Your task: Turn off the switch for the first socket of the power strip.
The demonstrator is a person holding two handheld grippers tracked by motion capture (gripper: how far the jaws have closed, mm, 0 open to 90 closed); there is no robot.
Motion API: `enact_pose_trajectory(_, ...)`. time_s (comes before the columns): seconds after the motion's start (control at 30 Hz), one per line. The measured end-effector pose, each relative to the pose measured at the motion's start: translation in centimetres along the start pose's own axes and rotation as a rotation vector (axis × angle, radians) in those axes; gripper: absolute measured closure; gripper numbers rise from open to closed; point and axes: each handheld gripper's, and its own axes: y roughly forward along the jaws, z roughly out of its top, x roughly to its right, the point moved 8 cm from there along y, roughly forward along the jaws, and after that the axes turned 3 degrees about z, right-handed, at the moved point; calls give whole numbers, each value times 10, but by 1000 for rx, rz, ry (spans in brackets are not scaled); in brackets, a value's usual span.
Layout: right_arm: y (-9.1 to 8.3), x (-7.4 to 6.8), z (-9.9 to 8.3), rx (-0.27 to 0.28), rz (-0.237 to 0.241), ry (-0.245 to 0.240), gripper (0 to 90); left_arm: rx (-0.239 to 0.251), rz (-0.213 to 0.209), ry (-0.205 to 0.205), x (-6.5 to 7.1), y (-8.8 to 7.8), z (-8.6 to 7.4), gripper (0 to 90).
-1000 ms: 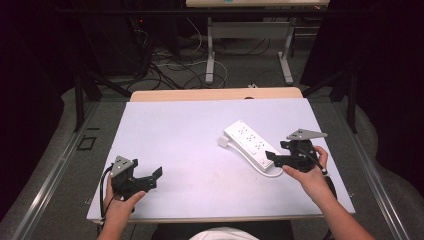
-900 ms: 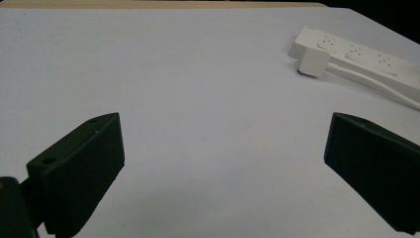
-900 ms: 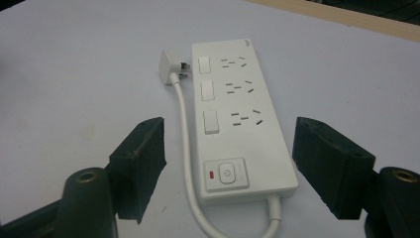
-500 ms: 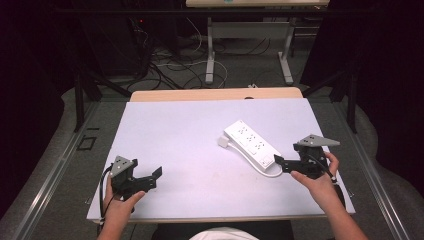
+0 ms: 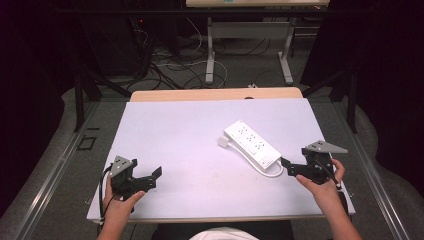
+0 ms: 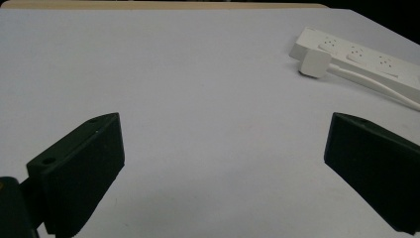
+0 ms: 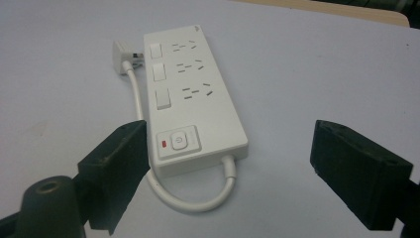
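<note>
Left tongs (image 5: 156,175) rest low, jaws wide apart. Right tongs (image 5: 286,166) are held level; their jaws have just been opening, nothing between them.

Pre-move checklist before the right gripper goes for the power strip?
1. Right gripper open: ok. Its jaws have just been opening, and nothing sits between them.
2. Power strip lined up with it: ok. In the right gripper view the switch end faces the jaws, just ahead of them.
3. Strip flat on the table: ok, sockets up.
4. Cable out of the way: not ok. It loops out of the near end, toward the jaws.
5. Plug free: cannot tell whether it touches the strip's far end; it lies beside it.
6. Left gripper out of the way: ok, open, far from the strip.
</note>
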Motion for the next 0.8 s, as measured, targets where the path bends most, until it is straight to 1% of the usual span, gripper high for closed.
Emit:
enact_pose_trajectory(0.03,0,2,-1,-1,-9,-4,144,0,0,1,0,0,0,26)
enact_pose_trajectory(0.07,0,2,-3,-2,-4,7,143,0,0,-1,0,0,0,26)
enact_pose_trajectory(0.1,-1,3,-4,1,-16,8,141,0,0,-2,0,0,0,26)
enact_pose_trajectory(0.13,-1,4,-5,2,-18,7,141,1,0,-2,0,0,0,26)
enact_pose_trajectory(0.23,0,7,-9,9,-32,27,128,0,2,-1,-1,0,0,26)
enact_pose_trajectory(0.27,0,8,-11,5,-31,24,116,0,2,-1,-1,0,0,26)
enact_pose_trajectory(0.3,1,9,-12,9,-43,28,110,-1,1,-2,-1,0,0,26)
enact_pose_trajectory(0.33,1,9,-14,3,-39,28,109,-1,1,-1,0,0,0,26)
enact_pose_trajectory(0.4,2,11,-15,5,-47,23,103,-1,2,-1,0,0,0,26)
enact_pose_trajectory(0.43,2,10,-16,-1,-48,35,100,-1,2,0,-1,0,0,26)
enact_pose_trajectory(0.47,3,12,-17,3,-52,25,96,-2,3,-1,-1,0,0,26)
enact_pose_trajectory(0.5,4,13,-17,9,-62,28,91,-2,3,-1,-1,0,0,26)
enact_pose_trajectory(0.53,3,14,-19,1,-69,31,84,-2,3,-1,-1,0,0,26)
enact_pose_trajectory(0.57,6,16,-19,24,-79,28,74,-2,4,0,-1,0,0,26)
enact_pose_trajectory(0.6,5,16,-21,1,-72,35,60,-2,4,0,-1,0,0,26)
enact_pose_trajectory(0.63,6,18,-22,7,-82,41,47,-2,4,0,-1,0,0,26)
enact_pose_trajectory(0.67,6,20,-24,-5,-81,44,29,-2,4,0,-1,0,0,26)
enact_pose_trajectory(0.73,8,21,-27,-4,-84,59,0,-2,5,0,-1,0,0,26)
enact_pose_trajectory(0.8,8,23,-29,-8,-87,57,0,-2,5,-1,-2,0,0,26)
